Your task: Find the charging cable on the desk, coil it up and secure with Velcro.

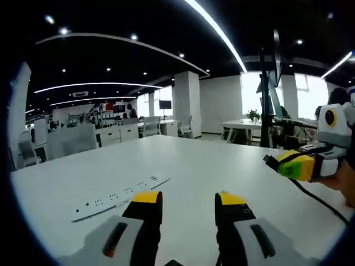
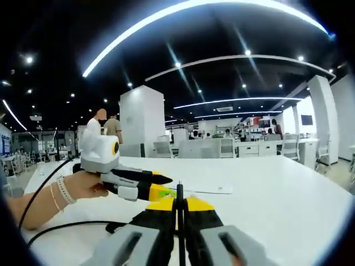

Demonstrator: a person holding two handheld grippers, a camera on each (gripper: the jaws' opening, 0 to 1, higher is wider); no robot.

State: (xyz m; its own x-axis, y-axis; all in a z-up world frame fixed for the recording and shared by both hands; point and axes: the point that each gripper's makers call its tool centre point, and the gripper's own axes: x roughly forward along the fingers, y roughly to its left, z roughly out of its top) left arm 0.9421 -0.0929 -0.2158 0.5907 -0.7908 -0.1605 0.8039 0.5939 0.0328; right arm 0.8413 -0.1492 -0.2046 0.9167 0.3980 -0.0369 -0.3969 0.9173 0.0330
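Both views low over the white desk [image 1: 211,166] – facing each other, sharing its top.

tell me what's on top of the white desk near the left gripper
A flat white power strip lies on the desk left of the open left gripper. A black cable trails from the right gripper; its far end is out of view.

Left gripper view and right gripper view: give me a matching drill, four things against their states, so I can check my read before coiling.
Things:
1. left tongs
2. right tongs
3. black cable
4. power strip

States:
A. lies flat on the white desk
B. shut
C. open, nothing between them
D. pinched in tongs, trailing down to the desk

Pairs: 1-C; 2-B; 3-D; 4-A
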